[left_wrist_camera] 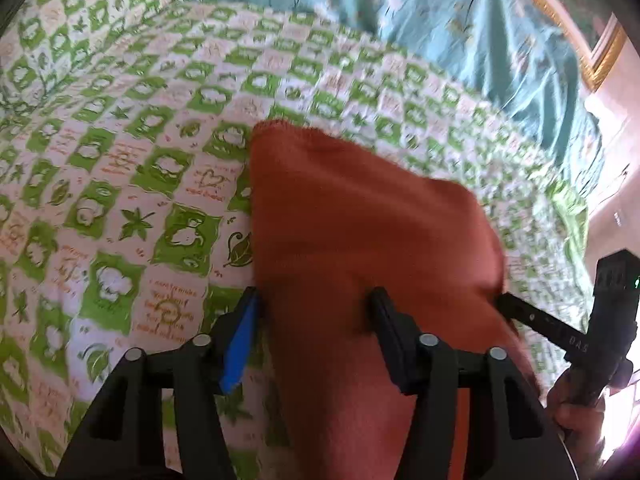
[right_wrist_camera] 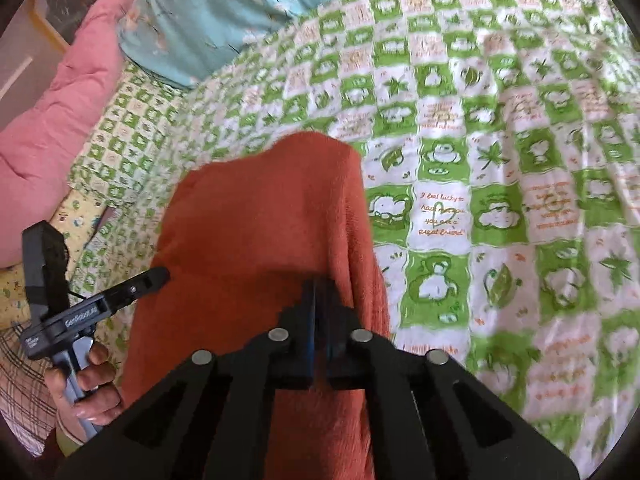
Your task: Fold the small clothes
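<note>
Through the left wrist camera I see my left gripper (left_wrist_camera: 314, 300) with its fingers spread wide over the cloth (left_wrist_camera: 360, 232). The cloth is rust-orange; it lies between and ahead of the fingers on the green-and-white sheet (left_wrist_camera: 120, 168). The blue-padded finger (left_wrist_camera: 240, 344) sits at the cloth's left edge, the other finger rests on top of the fabric, and nothing is pinched. To the right of the fingers my right gripper (left_wrist_camera: 508, 304) reaches in at the cloth's right edge, its tips hidden by fabric. Ahead, past the sheet, lies a teal quilt (left_wrist_camera: 440, 20).

Through the right wrist camera my right gripper (right_wrist_camera: 318, 284) has its fingers pressed together on a fold of the cloth (right_wrist_camera: 260, 208), which drapes ahead of and around them. Only this view shows that pinch. It also shows my left hand (right_wrist_camera: 86, 380), left of the fingers, wrapped around the handle of the left gripper (right_wrist_camera: 158, 274), which points at the cloth's left side. A pink pillow (right_wrist_camera: 60, 120) lies far to the left, beside the teal quilt (right_wrist_camera: 208, 12). The sheet (right_wrist_camera: 500, 200) fills everything right of the fingers.
</note>
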The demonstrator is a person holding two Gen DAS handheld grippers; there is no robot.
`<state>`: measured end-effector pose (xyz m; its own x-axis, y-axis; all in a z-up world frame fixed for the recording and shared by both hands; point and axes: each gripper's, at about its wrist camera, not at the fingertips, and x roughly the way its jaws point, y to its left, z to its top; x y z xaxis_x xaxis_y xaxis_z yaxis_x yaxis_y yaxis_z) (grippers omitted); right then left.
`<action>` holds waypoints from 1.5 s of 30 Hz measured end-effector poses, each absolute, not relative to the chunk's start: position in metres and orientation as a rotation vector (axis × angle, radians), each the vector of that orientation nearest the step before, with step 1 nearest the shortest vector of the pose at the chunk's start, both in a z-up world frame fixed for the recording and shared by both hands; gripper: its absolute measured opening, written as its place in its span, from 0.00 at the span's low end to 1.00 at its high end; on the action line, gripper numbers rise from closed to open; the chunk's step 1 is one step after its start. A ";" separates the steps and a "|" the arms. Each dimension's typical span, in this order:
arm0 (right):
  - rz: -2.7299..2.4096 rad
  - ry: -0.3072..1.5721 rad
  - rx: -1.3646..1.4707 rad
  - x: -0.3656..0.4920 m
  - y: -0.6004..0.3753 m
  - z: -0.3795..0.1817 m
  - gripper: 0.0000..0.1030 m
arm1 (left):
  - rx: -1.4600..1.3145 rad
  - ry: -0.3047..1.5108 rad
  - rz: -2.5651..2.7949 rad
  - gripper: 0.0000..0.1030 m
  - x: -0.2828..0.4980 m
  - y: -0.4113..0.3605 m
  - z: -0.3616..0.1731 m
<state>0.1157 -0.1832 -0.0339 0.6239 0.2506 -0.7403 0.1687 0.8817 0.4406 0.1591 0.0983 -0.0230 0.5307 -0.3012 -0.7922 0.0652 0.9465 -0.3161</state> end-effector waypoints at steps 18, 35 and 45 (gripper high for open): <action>0.111 0.873 0.487 0.000 -0.150 -0.024 0.06 | -0.256 0.979 -0.264 0.48 0.026 0.113 -0.016; 0.004 0.943 0.454 -0.002 -0.164 -0.067 0.04 | -0.088 1.023 -0.168 0.58 0.002 0.089 -0.052; -0.007 0.946 0.481 -0.020 -0.159 -0.055 0.07 | -0.091 1.020 -0.153 0.59 -0.003 0.088 -0.044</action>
<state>-0.0195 -0.1586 -0.0552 0.5928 0.2009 -0.7799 0.2132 0.8947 0.3925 -0.0027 0.0877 -0.0441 0.5140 -0.1696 -0.8409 0.0848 0.9855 -0.1469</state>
